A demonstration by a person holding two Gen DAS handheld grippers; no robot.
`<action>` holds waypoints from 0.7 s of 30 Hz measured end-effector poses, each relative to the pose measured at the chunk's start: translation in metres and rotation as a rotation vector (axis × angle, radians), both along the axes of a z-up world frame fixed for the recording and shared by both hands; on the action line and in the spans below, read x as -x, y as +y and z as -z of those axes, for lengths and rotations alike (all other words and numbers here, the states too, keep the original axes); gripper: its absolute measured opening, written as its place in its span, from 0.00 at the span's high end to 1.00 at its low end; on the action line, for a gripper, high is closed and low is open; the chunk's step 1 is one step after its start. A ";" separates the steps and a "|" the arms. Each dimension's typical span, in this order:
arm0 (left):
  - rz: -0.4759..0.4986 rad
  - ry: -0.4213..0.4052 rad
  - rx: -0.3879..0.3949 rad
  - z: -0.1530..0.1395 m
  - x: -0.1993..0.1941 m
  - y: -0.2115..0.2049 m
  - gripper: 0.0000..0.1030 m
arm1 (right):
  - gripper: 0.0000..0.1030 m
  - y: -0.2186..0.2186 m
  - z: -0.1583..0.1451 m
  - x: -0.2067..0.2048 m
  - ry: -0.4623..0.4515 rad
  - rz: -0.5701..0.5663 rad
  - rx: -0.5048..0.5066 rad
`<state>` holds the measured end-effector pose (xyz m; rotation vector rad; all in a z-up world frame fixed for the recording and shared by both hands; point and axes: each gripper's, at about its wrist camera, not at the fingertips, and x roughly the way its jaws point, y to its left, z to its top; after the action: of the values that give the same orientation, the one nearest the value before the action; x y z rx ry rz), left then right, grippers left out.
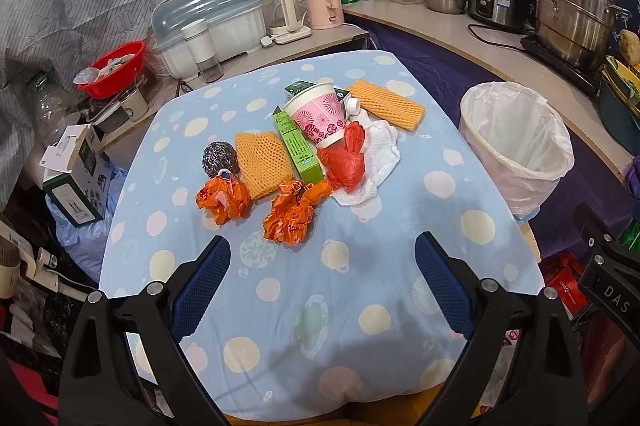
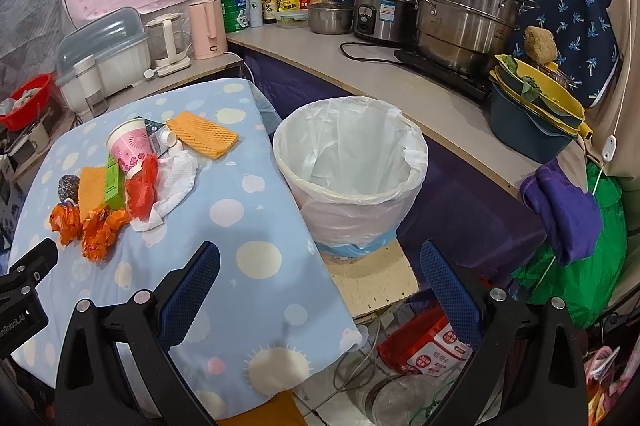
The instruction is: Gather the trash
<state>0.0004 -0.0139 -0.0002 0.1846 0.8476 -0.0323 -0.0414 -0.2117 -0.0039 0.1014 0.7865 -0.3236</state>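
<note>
From the left wrist, the left gripper [image 1: 322,250] hangs spread and empty over the near part of the table [image 1: 280,306]. The trash lies heaped mid-table: pink paper cup [image 1: 318,115], green box [image 1: 298,149], two orange wrappers [image 1: 294,211], white tissue [image 1: 374,161].

From the right wrist, the right gripper [image 2: 320,260] is spread, empty, near the lined bin [image 2: 350,169] just right of the table.

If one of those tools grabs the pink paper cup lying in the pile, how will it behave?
The pink paper cup looks thin and empty, so probably very light and easily crushed. It lies on its side against the green box, so a push would likely roll it.
</note>
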 end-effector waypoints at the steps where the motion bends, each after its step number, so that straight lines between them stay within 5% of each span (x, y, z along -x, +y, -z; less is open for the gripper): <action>1: -0.003 0.000 0.001 0.000 0.001 0.000 0.13 | 0.07 0.000 -0.001 0.000 0.000 -0.004 0.001; 21: -0.043 0.005 0.007 -0.003 0.008 0.003 0.13 | 0.07 0.004 -0.002 0.003 -0.001 -0.039 0.012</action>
<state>-0.0073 -0.0104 0.0032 0.1596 0.8562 0.0042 -0.0443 -0.2078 -0.0014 0.0753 0.7847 -0.2910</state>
